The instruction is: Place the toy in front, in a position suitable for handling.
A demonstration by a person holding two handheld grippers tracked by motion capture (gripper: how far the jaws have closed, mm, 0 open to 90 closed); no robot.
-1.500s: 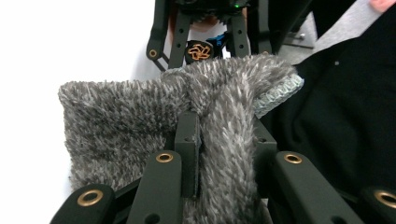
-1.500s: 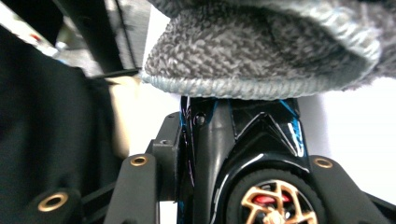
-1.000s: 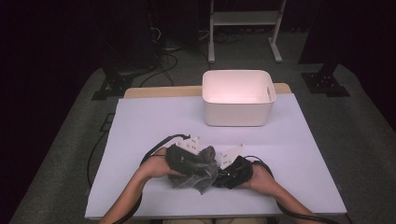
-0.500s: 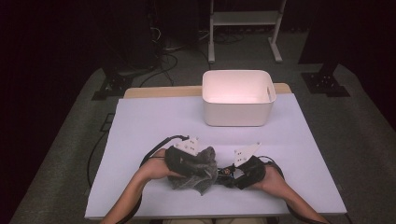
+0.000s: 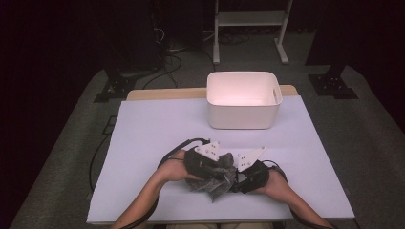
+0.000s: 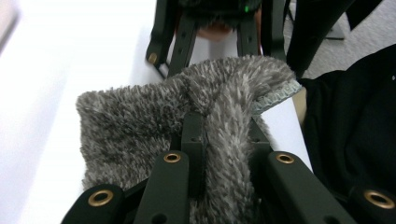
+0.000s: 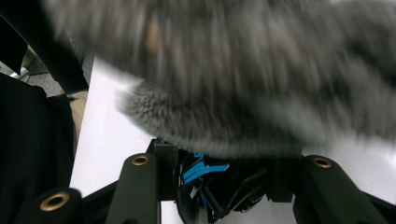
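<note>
Grey fluffy cloth point(image 5: 216, 175) bunched between my two hands

My left tongs point(image 6: 219, 135) have just been closing and pinch a fold; right tongs point(image 5: 237, 177) sit against the cloth's other side — grip unclear — low on the surface point(image 5: 157, 129).

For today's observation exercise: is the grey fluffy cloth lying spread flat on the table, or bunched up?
Bunched up. The grey cloth sits crumpled between the left gripper and right gripper, with folds showing in the left gripper view.

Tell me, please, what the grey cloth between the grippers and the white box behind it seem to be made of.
Grey cloth: apparently a soft textile with a long fluffy pile, perhaps microfibre or chenille; single fibres stand up, and one edge is stitched.
White box: probably moulded plastic; smooth, matt walls, rounded corners and a handle slot in one side.
</note>
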